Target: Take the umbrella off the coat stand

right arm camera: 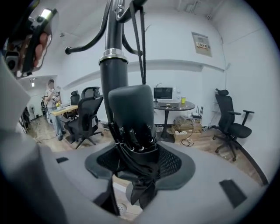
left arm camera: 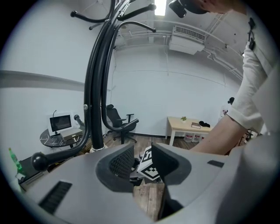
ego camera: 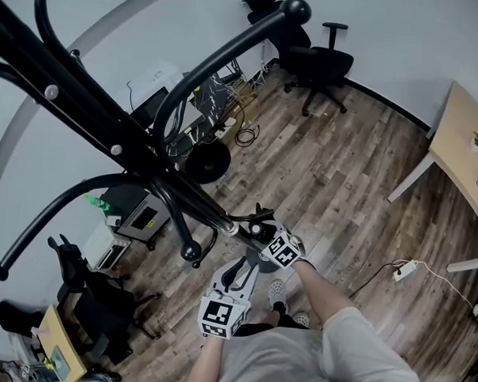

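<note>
clamping the folded umbrella (right arm camera: 131, 114) at its stiff rib tips, the right gripper (right arm camera: 139, 165) is squeezing soft, likely light fabric; left gripper (left arm camera: 142, 159) is hanging spread, empty.

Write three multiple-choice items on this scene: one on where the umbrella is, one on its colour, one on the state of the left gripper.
1. The folded umbrella is: A) between the right gripper's jaws; B) between the left gripper's jaws; C) clear of both grippers.
2. Its colour is: A) red; B) black; C) yellow.
3. The left gripper's jaws are: A) shut on the umbrella; B) shut together, empty; C) apart, empty.

1 A: the right gripper view shows its pads pressing on the umbrella.
2 B: its fabric is black throughout.
3 C: the left gripper view shows the jaws apart with nothing between them.
</note>
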